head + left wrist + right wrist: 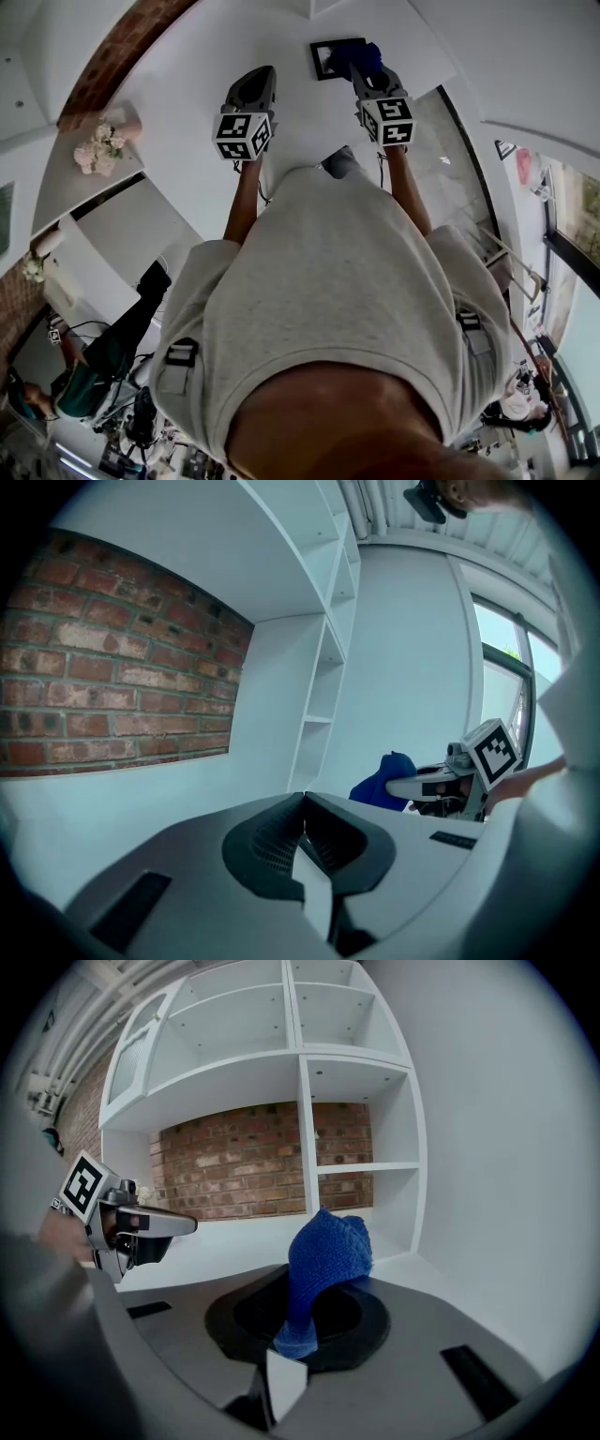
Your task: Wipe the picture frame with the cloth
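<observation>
A small black picture frame lies flat on the white table at the far middle of the head view. My right gripper is at the frame's right edge, shut on a blue cloth that bunches over that side. In the right gripper view the cloth stands up out of the shut jaws. My left gripper hovers left of the frame, apart from it. Its jaws are shut with nothing between them. The frame is hidden in both gripper views.
White shelving and a brick wall stand beyond the table. A bunch of pale flowers sits on a lower ledge to the left. Another person is at the lower left.
</observation>
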Demonstrator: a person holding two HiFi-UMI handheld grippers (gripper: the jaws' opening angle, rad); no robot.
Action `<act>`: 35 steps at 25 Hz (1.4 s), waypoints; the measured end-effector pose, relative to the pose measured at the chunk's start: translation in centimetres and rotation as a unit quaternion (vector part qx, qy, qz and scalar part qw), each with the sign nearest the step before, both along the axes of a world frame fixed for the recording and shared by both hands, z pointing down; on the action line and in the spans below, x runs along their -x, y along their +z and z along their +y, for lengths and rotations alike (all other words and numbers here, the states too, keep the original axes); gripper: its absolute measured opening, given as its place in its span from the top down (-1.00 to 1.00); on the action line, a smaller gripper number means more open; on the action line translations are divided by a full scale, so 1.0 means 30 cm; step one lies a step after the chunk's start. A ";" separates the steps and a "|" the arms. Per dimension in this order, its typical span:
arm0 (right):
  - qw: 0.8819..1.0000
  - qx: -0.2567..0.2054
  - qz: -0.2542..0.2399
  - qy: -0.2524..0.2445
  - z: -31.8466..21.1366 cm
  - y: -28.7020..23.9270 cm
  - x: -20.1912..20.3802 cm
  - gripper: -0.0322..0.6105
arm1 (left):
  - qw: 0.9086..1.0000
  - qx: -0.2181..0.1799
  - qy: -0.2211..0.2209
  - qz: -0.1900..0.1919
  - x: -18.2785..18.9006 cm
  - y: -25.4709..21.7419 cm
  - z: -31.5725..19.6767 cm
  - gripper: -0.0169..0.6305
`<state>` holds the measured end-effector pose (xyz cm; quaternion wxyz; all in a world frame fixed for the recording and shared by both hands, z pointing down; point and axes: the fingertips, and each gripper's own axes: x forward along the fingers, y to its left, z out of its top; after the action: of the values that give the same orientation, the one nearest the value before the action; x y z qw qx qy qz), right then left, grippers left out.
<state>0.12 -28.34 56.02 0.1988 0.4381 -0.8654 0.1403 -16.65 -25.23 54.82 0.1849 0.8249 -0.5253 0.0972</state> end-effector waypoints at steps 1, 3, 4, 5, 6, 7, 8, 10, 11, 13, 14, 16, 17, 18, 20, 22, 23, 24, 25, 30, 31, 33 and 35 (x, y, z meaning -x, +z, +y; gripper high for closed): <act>1.000 0.004 0.001 -0.002 -0.010 0.012 0.004 0.72 | 1.000 0.002 -0.001 0.000 0.001 0.005 -0.004 0.90; 1.000 0.010 0.002 -0.009 -0.032 0.037 0.014 0.72 | 1.000 0.005 -0.005 -0.001 0.005 0.011 -0.011 0.90; 1.000 0.013 0.003 -0.012 -0.045 0.050 0.021 0.72 | 1.000 0.006 -0.007 -0.002 0.010 0.013 -0.015 0.90; 1.000 0.016 0.005 -0.016 -0.059 0.064 0.030 0.72 | 1.000 0.007 -0.009 -0.003 0.016 0.015 -0.019 0.90; 1.000 0.020 0.008 -0.021 -0.072 0.078 0.042 0.72 | 1.000 0.009 -0.011 -0.003 0.023 0.017 -0.022 0.90; 0.999 0.023 0.010 -0.026 -0.085 0.093 0.053 0.72 | 1.000 0.011 -0.013 -0.004 0.029 0.020 -0.022 0.90; 0.999 0.026 0.013 -0.030 -0.098 0.108 0.066 0.72 | 1.000 0.013 -0.016 -0.005 0.035 0.023 -0.023 0.90; 0.998 0.032 0.022 -0.040 -0.125 0.139 0.090 0.72 | 1.000 0.015 -0.022 -0.005 0.049 0.028 -0.026 0.90; 0.998 0.035 0.026 -0.046 -0.137 0.154 0.102 0.72 | 1.000 0.016 -0.025 -0.005 0.055 0.031 -0.028 0.90; 0.997 0.040 0.034 -0.057 -0.158 0.179 0.127 0.72 | 0.999 0.018 -0.028 -0.005 0.065 0.036 -0.033 0.90; 0.996 0.044 0.036 -0.062 -0.168 0.188 0.142 0.72 | 0.999 0.018 -0.029 -0.005 0.070 0.038 -0.036 0.90; 0.996 0.052 0.039 -0.068 -0.186 0.207 0.172 0.72 | 0.999 0.019 -0.031 -0.006 0.080 0.041 -0.042 0.90; 0.995 0.055 0.041 -0.070 -0.195 0.218 0.184 0.72 | 0.999 0.018 -0.032 -0.006 0.086 0.042 -0.045 0.90; 0.995 0.059 0.044 -0.072 -0.203 0.231 0.193 0.72 | 0.999 0.018 -0.033 -0.006 0.091 0.043 -0.047 0.90; 0.994 0.065 0.052 -0.073 -0.211 0.260 0.203 0.72 | 0.999 0.020 -0.036 -0.005 0.097 0.045 -0.045 0.90; 0.993 0.071 0.060 -0.075 -0.213 0.285 0.205 0.72 | 0.999 0.021 -0.038 -0.004 0.094 0.043 -0.043 0.90; 0.992 0.073 0.063 -0.077 -0.216 0.294 0.205 0.72 | 0.999 0.021 -0.038 -0.004 0.091 0.041 -0.044 0.90; 0.992 0.075 0.066 -0.078 -0.219 0.303 0.203 0.72 | 0.999 0.021 -0.038 -0.004 0.088 0.039 -0.046 0.90; 0.991 0.078 0.070 -0.079 -0.221 0.311 0.200 0.72 | 0.999 0.020 -0.038 -0.004 0.086 0.039 -0.048 0.90; 0.990 0.087 0.079 -0.072 -0.231 0.347 0.176 0.72 | 0.999 0.020 -0.035 -0.003 0.095 0.045 -0.060 0.90; 0.990 0.088 0.082 -0.071 -0.234 0.352 0.167 0.72 | 0.999 0.019 -0.034 -0.002 0.096 0.044 -0.063 0.90; 0.990 0.089 0.087 -0.066 -0.238 0.359 0.142 0.72 | 0.999 0.018 -0.033 -0.002 0.093 0.043 -0.069 0.90; 0.990 0.090 0.092 -0.060 -0.239 0.363 0.109 0.72 | 0.999 0.017 -0.030 0.000 0.083 0.042 -0.071 0.90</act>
<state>-3.14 -35.52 66.92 0.3239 0.3768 -0.8521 0.1642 -19.13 -27.35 56.07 0.2021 0.8053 -0.5482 0.1008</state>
